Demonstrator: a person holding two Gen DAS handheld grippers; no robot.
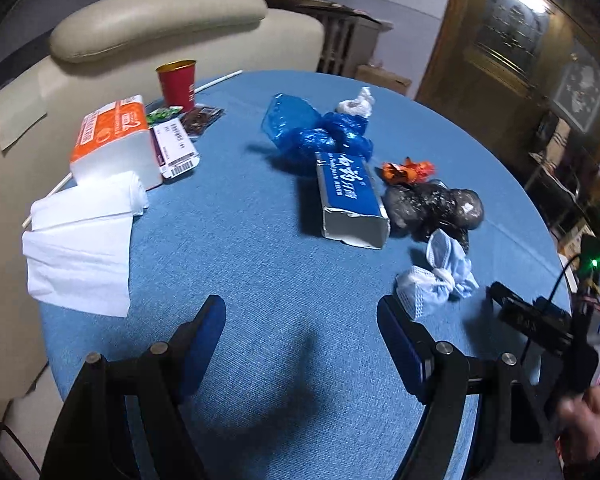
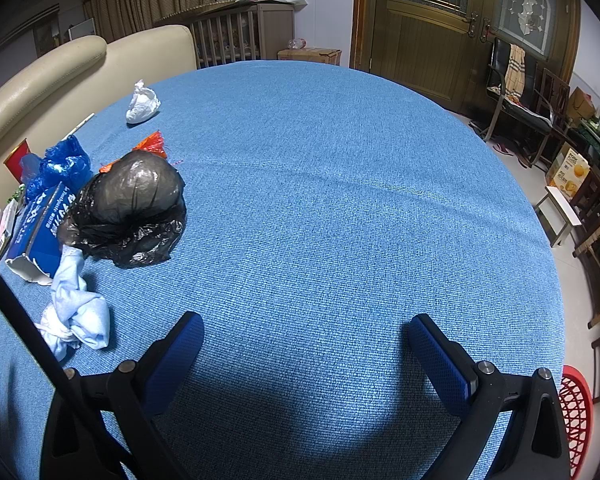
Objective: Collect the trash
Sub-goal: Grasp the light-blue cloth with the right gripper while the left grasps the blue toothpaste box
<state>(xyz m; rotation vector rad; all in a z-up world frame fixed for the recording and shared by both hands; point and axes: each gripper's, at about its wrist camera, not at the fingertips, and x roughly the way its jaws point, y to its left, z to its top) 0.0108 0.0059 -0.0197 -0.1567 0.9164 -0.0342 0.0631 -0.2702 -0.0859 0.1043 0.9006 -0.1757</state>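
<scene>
Both tongs hang open and empty over the blue bench [image 2: 340, 200]: my left tongs [image 1: 302, 334] sit above bare cloth with the crumpled face mask [image 1: 440, 280] just beside the right-hand finger, and my right tongs [image 2: 306, 354] face a wide clear stretch. I judge I'm choosing a first piece of trash, so the next move is to swing the left tongs over the mask and close; the toothpaste box [image 1: 350, 196], black bag [image 1: 436, 206], blue bag [image 1: 320, 130] and orange wrapper [image 1: 408, 170] cluster just beyond. Open room lies right of the pile, a red basket [image 2: 576, 412] waits off the bench's near right edge, and a sofa [image 1: 160, 28] bounds the far left.
</scene>
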